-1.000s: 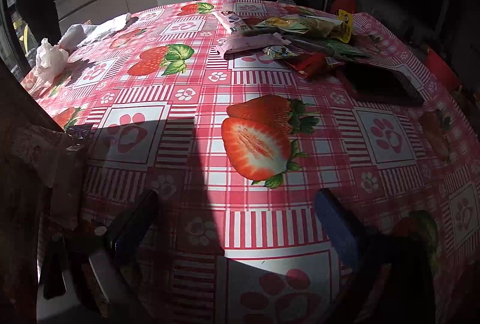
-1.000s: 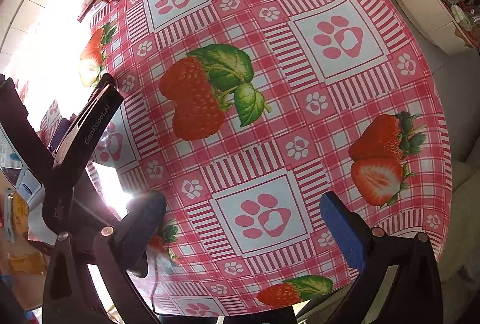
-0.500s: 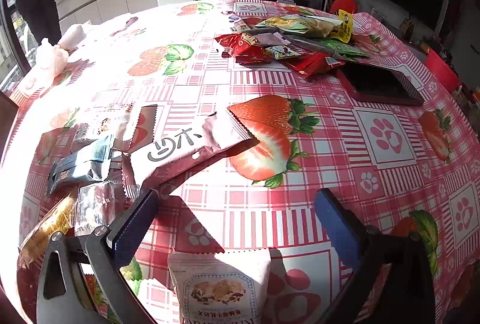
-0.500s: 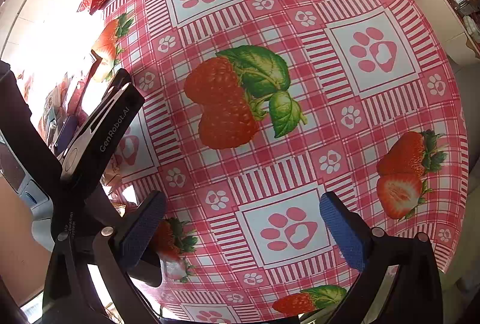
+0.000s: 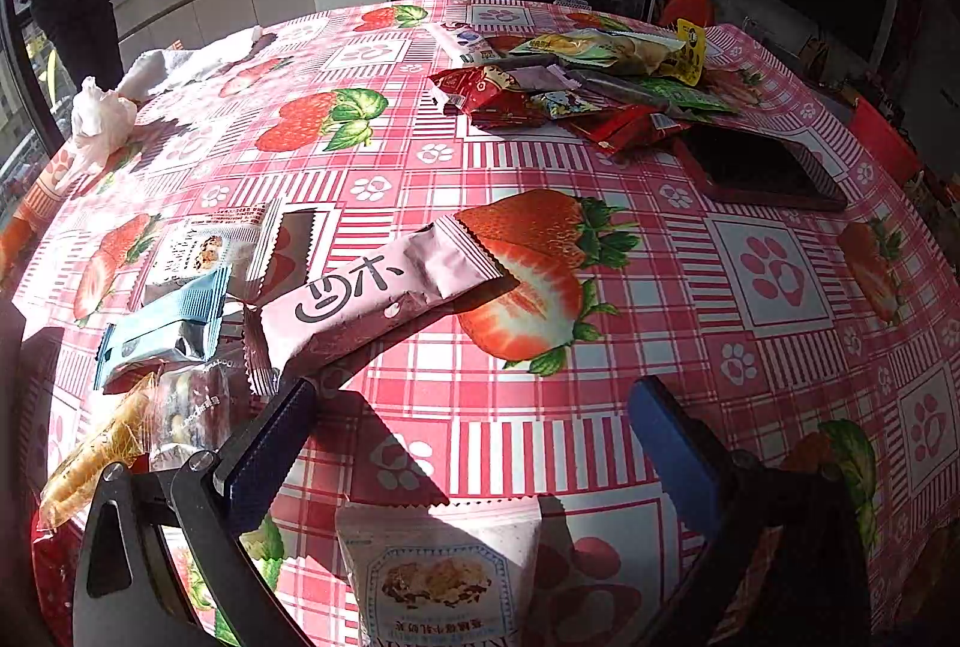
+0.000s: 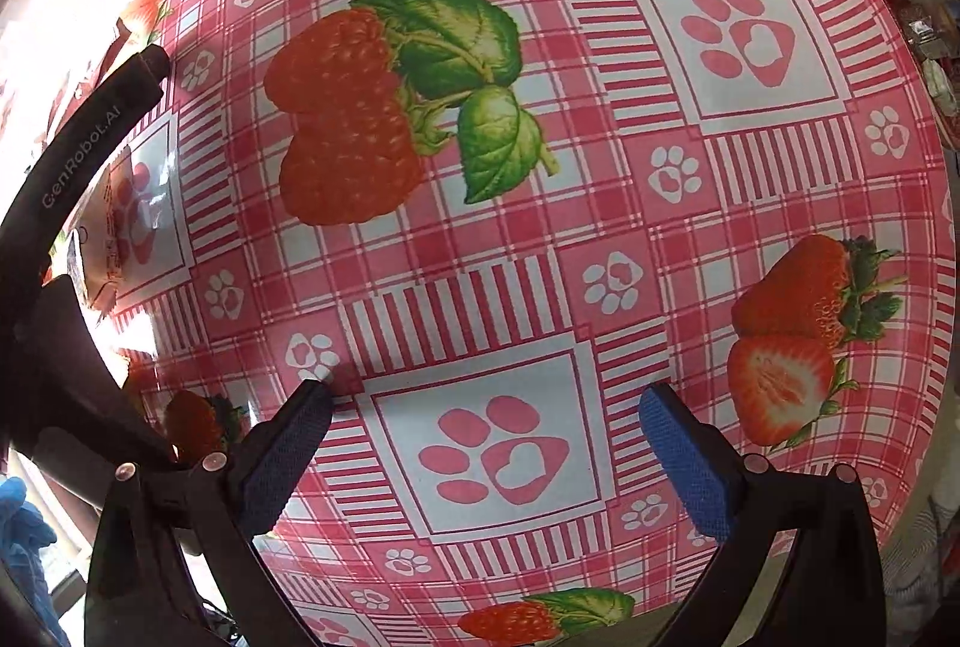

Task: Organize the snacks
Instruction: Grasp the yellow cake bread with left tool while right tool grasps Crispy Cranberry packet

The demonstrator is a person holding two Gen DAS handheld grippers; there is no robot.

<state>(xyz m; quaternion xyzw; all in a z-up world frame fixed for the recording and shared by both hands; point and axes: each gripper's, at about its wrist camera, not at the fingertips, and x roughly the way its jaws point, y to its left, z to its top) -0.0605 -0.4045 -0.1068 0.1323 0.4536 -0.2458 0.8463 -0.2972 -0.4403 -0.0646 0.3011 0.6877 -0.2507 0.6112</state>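
Observation:
My left gripper [image 5: 474, 401] is open above the near part of a round table with a strawberry-print cloth [image 5: 600, 407]. A long pink snack bar [image 5: 378, 299] lies just ahead of its left finger. A white packet with a cereal picture [image 5: 444, 569] lies between the fingers, close to the camera. To the left sit a blue wrapper [image 5: 168, 329], a white packet [image 5: 198, 251] and a clear bag of biscuits [image 5: 186, 413]. A heap of snack packets [image 5: 588, 77] rests at the far side. My right gripper [image 6: 486, 401] is open over bare cloth [image 6: 480, 227].
A dark tablet in a red case [image 5: 756, 167] lies right of the far heap. Crumpled white tissues [image 5: 102, 119] sit at the table's left edge. The other gripper's black arm [image 6: 78, 155] crosses the left of the right wrist view. A red stool [image 5: 882, 143] stands beyond the right edge.
A shadow over the near table lifted, and snack packets now lie at the near left that were not there a second ago. The right gripper has moved closer to the cloth.

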